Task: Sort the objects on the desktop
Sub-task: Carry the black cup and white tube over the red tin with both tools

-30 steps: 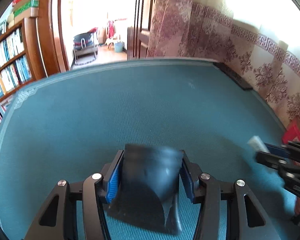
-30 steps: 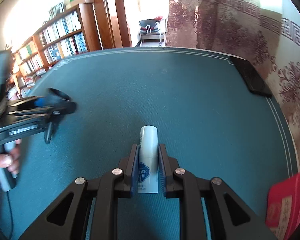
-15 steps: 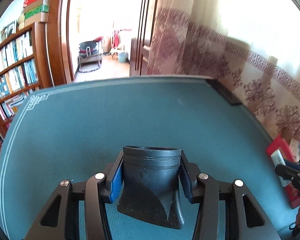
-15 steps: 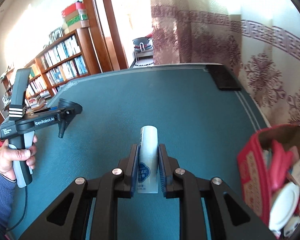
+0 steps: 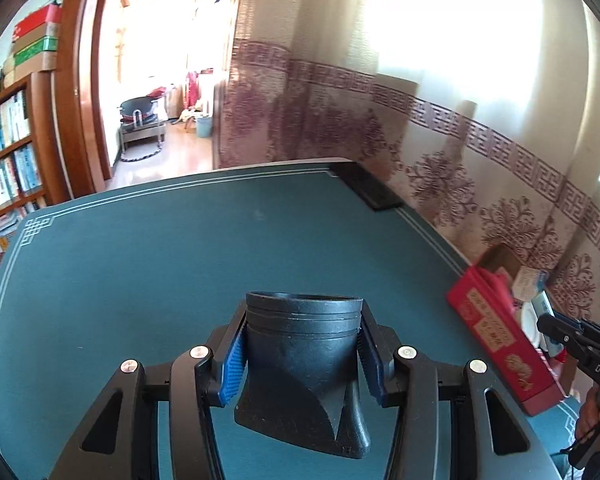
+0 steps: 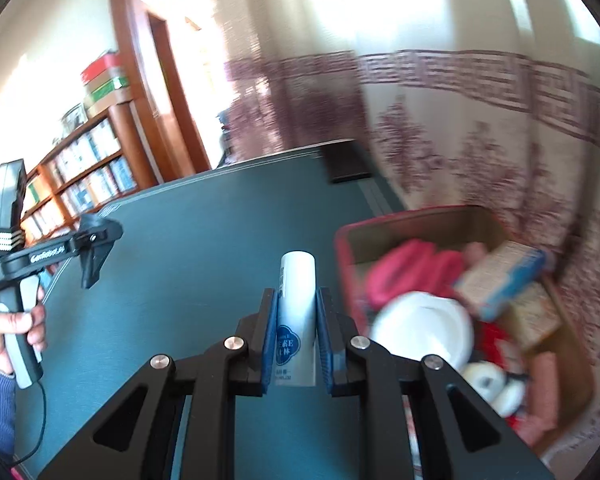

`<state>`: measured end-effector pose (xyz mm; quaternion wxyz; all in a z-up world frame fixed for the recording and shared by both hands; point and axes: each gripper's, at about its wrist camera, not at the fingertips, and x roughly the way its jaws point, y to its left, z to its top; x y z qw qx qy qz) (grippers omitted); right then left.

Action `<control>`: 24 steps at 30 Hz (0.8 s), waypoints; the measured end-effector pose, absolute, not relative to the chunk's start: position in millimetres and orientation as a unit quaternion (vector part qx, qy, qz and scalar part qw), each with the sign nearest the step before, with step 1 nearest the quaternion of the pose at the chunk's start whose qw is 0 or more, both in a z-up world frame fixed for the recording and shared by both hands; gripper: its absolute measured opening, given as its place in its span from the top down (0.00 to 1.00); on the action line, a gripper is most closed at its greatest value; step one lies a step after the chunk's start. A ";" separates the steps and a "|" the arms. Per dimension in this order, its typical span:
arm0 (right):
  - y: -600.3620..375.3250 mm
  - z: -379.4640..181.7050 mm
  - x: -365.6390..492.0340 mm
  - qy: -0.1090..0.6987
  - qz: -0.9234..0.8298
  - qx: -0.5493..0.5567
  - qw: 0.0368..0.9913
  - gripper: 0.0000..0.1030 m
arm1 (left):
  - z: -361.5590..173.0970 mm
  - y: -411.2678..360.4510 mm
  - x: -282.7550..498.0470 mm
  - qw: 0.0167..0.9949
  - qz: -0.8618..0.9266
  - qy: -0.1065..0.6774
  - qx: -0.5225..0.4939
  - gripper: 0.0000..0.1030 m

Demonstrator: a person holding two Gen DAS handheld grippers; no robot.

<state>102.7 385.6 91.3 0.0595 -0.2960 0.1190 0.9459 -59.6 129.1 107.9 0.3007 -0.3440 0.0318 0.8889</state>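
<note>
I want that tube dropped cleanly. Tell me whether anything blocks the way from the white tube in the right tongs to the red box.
Nothing visible blocks it. The right tongs grip the white tube above bare blue tabletop, and the red box sits just to its right with its top open. It is already crowded, though: a white lid and red items fill the near end.

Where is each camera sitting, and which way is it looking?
Left wrist: sits on the left gripper, looking along its fingers over the teal table; they clamp a black nozzle.
Right wrist: sits on the right gripper, looking toward the red box by the wall; it clamps a white tube, and the left hand shows.
Both views share the table, red box, bookshelf and doorway, and each shows the other gripper at its edge.
</note>
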 end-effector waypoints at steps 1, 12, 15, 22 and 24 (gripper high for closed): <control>392.8 92.4 109.4 0.120 0.946 -0.292 0.069 0.80 | 108.6 136.0 -56.4 0.306 0.887 0.033 -0.344 0.51; 452.5 88.1 156.6 0.138 0.939 -0.284 0.138 0.80 | 115.1 241.7 -18.4 0.390 0.852 0.062 -0.344 0.51; 457.0 85.3 159.2 0.137 0.939 -0.284 0.141 0.80 | 116.6 272.1 -9.2 0.414 0.840 0.071 -0.344 0.51; 467.9 80.5 162.1 0.147 0.936 -0.283 0.147 0.80 | 121.4 331.3 -0.5 0.454 0.819 0.087 -0.339 0.51; 469.2 79.0 162.5 0.148 0.936 -0.284 0.147 0.80 | 120.9 344.7 -0.8 0.462 0.814 0.090 -0.341 0.51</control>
